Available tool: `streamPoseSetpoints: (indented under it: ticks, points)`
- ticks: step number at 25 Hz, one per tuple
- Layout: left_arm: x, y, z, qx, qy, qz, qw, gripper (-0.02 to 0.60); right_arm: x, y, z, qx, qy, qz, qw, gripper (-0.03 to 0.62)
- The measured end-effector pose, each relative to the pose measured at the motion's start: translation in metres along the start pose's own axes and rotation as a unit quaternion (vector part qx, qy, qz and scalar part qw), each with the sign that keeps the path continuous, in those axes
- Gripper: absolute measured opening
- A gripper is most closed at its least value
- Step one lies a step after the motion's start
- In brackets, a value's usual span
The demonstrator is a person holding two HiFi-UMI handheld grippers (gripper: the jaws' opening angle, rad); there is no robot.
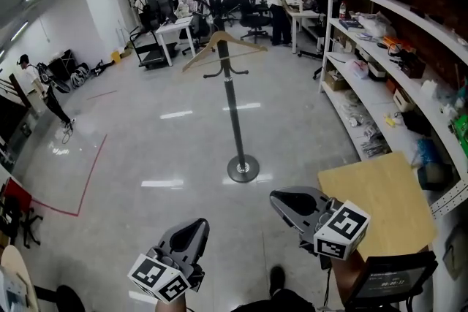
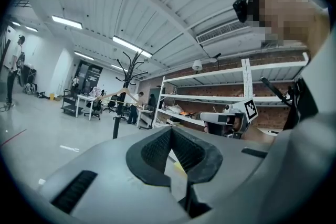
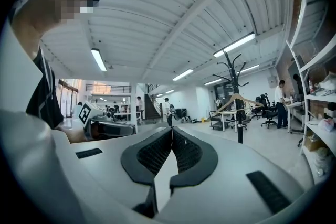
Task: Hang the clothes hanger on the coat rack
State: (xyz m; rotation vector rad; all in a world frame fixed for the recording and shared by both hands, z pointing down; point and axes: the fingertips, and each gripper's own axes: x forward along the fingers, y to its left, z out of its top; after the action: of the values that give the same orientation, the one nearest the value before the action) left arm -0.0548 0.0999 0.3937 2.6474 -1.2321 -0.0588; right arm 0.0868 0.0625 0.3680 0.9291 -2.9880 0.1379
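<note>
Nearest you, the left gripper and right gripper are both closed with nothing between the jaws. Far ahead, the clothes hanger hangs on the coat rack. Expect it to be light, rigid and smooth, so grip it near the hook.

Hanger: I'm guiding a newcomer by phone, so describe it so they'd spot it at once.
Look to the open grey floor left of the shelving, where a black coat rack stands alone on a round base. The hanger hangs on its upper part. It is the only pale wooden thing among the rack's black hooks.
</note>
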Motion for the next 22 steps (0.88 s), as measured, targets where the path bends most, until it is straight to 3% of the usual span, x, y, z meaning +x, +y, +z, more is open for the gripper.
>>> streamPoseSetpoints:
  ticks: [11, 17, 22]
  points:
    - [-0.109, -0.022, -0.022, -0.027, -0.009, -0.009, 0.9995, 0.0, -0.025, 0.111, -0.015, 0.01, 0.006, -0.039, 0.999, 0.008]
    - [-0.128, -0.055, -0.025, -0.027, -0.023, -0.027, 0.999, 0.0, -0.059, 0.134, -0.011, 0.002, 0.008, -0.056, 0.998, 0.008]
    - [-0.13, -0.092, -0.025, -0.012, -0.018, -0.009, 0.9997, 0.0, -0.097, 0.138, -0.008, 0.014, 0.005, -0.063, 0.998, 0.008]
